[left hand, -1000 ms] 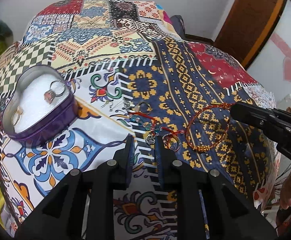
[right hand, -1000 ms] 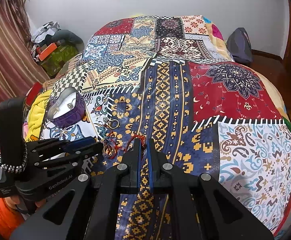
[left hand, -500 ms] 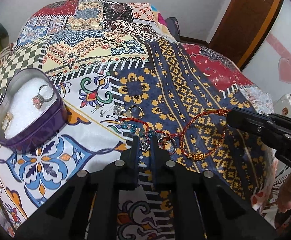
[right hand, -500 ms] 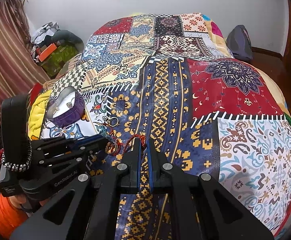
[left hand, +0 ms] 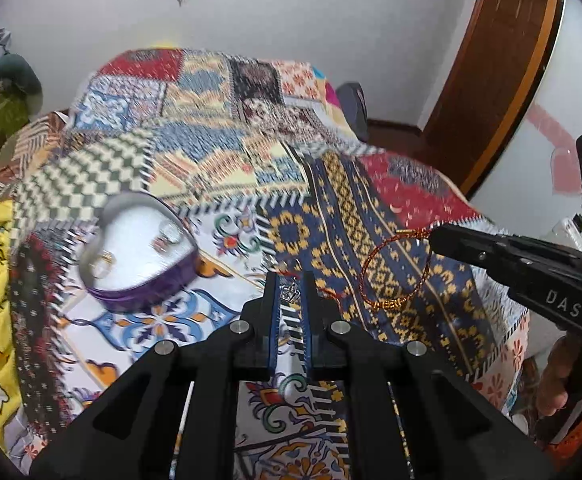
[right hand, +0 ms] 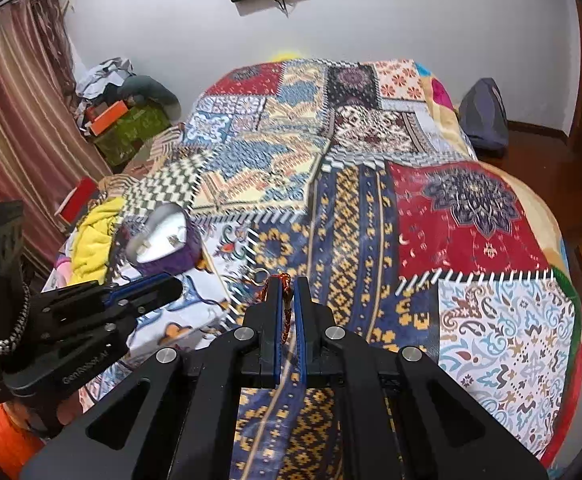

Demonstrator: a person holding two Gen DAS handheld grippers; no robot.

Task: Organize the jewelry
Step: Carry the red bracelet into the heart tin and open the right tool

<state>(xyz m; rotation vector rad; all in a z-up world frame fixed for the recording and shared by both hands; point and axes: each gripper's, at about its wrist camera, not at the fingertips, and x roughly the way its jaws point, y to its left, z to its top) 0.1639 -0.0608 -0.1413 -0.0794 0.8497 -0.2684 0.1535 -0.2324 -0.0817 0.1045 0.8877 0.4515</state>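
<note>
Red bracelet (left hand: 387, 270) hanging from right tool (right hand: 287, 296), mid-quilt (right hand: 471, 208)

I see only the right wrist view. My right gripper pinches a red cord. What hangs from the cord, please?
Observer: The left wrist view shows a whole red and gold bracelet hanging as a loop from the right gripper.
Operator: Does the left gripper hold something? Here I see only its side.
Observer: Yes. The jaws of the left gripper have just been closing, and a small silver charm is pinched between them.
</note>
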